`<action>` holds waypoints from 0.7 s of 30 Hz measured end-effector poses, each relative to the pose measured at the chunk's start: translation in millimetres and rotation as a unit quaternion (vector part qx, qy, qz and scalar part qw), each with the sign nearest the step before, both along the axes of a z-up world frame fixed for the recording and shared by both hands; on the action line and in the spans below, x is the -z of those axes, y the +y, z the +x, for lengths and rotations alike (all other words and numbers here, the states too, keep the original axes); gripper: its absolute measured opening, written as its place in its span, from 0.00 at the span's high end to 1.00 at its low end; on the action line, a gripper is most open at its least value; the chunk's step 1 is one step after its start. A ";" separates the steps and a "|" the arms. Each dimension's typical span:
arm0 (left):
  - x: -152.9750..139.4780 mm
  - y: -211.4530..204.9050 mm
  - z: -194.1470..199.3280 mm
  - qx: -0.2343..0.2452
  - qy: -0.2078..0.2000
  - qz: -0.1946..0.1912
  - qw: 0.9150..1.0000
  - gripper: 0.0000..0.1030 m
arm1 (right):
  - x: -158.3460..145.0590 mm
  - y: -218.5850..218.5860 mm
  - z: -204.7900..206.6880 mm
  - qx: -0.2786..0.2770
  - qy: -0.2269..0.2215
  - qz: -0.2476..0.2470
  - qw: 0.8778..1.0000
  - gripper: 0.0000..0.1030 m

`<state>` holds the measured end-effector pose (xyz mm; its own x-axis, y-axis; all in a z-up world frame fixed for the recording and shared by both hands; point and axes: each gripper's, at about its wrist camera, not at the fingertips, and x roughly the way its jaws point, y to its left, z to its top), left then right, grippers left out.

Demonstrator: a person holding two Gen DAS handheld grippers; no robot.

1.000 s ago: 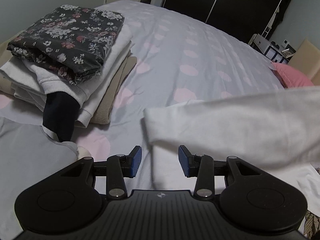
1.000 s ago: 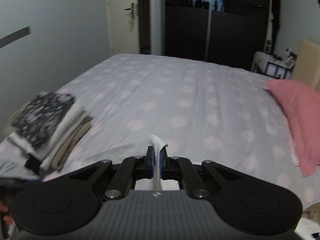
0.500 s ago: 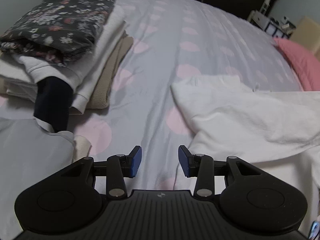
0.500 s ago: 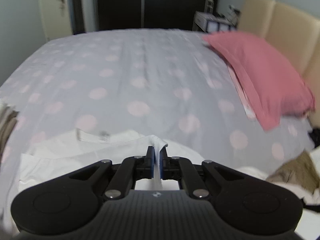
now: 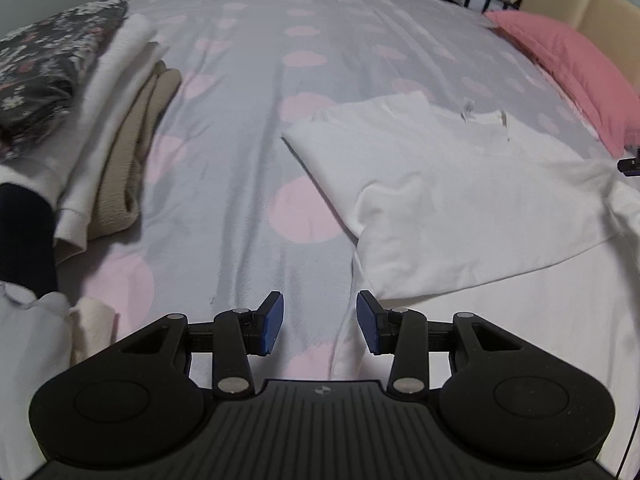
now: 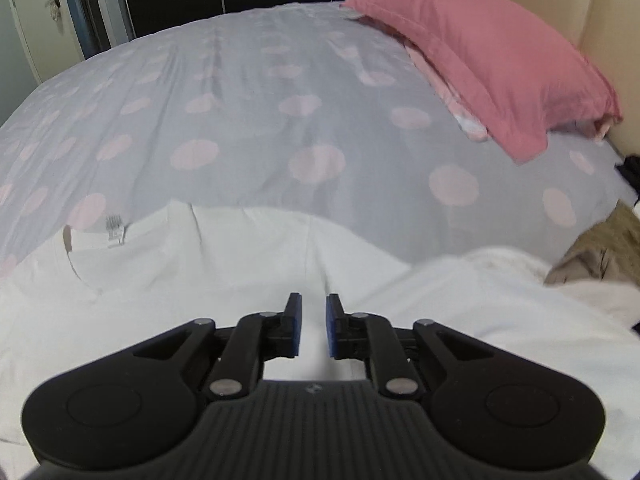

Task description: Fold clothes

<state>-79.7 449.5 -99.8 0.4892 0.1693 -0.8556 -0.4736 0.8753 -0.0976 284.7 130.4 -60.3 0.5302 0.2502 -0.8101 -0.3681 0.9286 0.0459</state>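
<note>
Blue-padded jaws on the right gripper (image 6: 311, 324) have just been opening to a narrow gap, nothing pinched, soft white cotton right underneath. Left gripper (image 5: 320, 322) sits about half open and empty over the bed (image 5: 248, 128). So the white t-shirt (image 5: 460, 184) looks partway done: one side flopped over in a flat panel, collar tag showing, more folds to go I'd guess. Further left, a finished stack (image 5: 92, 120): floral, fleecy white, ribbed beige.
</note>
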 end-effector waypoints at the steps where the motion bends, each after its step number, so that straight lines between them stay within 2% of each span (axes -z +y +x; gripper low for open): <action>1: 0.7 2.8 3.3 0.001 -0.003 -0.003 1.000 0.63 | 5.1 -4.4 -2.0 -0.001 0.006 0.005 1.000 0.81; 2: 1.2 5.8 6.6 0.002 -0.006 -0.006 1.000 0.63 | 10.3 -8.4 -4.6 -0.005 0.012 0.007 1.000 0.77; 7: 1.3 41.5 37.7 -0.026 -0.028 -0.015 0.999 0.63 | 35.5 -27.0 -12.9 -0.020 0.036 0.026 0.999 0.76; 12: 16.8 87.2 69.8 -0.094 -0.053 -0.074 0.991 0.63 | 41.6 -45.9 -0.9 0.010 0.051 0.071 0.996 0.65; 15: 30.3 100.5 81.9 -0.118 -0.066 -0.100 0.986 0.63 | 42.8 -52.0 10.2 0.019 0.062 0.097 0.993 0.62; 21: 46.1 103.8 92.7 -0.119 -0.079 -0.122 0.982 0.68 | 61.4 -46.9 16.3 0.005 0.107 0.107 0.989 0.62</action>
